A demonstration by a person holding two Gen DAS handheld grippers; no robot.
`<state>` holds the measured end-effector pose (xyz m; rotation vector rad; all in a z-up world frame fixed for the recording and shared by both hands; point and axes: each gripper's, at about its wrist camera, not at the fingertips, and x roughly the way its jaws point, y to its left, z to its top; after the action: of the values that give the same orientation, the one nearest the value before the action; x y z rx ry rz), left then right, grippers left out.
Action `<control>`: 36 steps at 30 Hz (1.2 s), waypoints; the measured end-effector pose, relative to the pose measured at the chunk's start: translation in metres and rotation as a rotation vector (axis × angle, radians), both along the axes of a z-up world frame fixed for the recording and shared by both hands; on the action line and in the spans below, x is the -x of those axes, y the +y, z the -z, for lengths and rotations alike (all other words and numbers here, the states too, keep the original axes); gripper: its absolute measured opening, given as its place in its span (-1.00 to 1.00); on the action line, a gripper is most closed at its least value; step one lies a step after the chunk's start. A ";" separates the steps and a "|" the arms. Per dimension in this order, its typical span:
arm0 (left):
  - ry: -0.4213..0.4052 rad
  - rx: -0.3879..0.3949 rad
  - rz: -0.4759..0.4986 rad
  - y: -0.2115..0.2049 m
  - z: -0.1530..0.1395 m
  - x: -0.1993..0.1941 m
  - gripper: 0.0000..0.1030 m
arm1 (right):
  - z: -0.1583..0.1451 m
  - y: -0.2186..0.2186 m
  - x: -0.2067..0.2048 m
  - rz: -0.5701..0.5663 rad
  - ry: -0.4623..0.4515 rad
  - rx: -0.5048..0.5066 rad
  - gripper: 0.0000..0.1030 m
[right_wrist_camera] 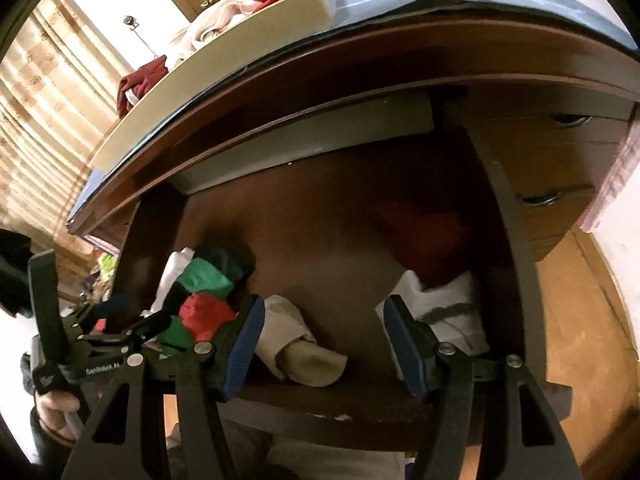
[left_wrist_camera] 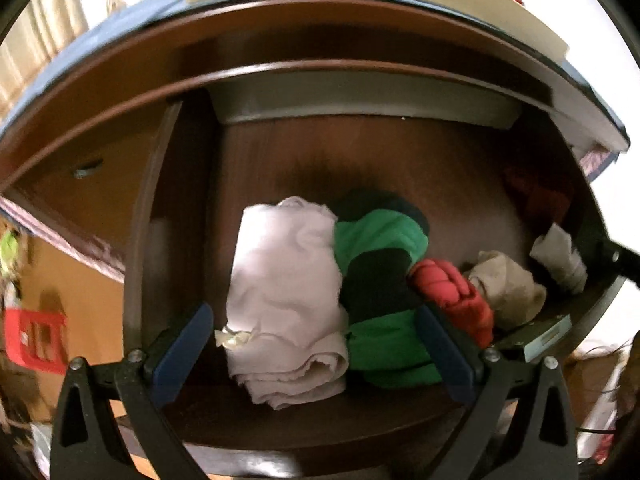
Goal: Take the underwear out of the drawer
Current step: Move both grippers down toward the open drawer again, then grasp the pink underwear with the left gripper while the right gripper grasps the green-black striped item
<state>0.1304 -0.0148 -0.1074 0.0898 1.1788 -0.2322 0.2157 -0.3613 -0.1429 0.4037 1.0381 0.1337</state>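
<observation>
Both claws released over the drawer [left_wrist_camera: 280, 432]; pale folded underwear [left_wrist_camera: 286, 300], lower centre, looks soft, light — pinch its bunched fold.

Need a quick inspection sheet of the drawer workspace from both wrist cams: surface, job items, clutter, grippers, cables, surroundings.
Surface: open dark wooden drawer, far half of its floor bare.
Job's things: pale pink folded garment, green and black garment, red bundle, beige roll, white piece with grey stripe, all loose in the front half.
Clutter: clothes in a cream tray on the dresser top.
Grippers: left gripper open over the pink and green garments; right gripper open, nothing held.
Cables: nothing seen.
Surroundings: curtain, red crate, wooden floor.
</observation>
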 end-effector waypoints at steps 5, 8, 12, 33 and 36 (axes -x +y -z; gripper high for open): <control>0.033 0.066 -0.014 0.013 -0.008 -0.003 0.96 | 0.004 -0.004 -0.006 -0.026 0.013 -0.039 0.25; 0.036 0.117 -0.026 0.019 -0.017 -0.005 0.96 | 0.006 -0.001 -0.009 -0.043 0.020 -0.076 0.25; 0.001 0.102 -0.025 0.025 -0.030 -0.007 0.96 | 0.008 0.012 -0.022 -0.084 0.029 -0.167 0.25; -0.095 0.064 -0.115 0.048 -0.058 -0.023 0.83 | 0.057 0.162 -0.095 -0.312 0.318 -0.062 0.25; -0.078 0.054 -0.111 0.046 -0.054 -0.024 0.83 | 0.055 0.168 -0.092 -0.326 0.296 -0.006 -0.03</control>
<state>0.1544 0.0309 -0.0537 -0.0143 1.0953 -0.1611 0.3077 -0.1937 -0.1977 0.2602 1.3920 0.3772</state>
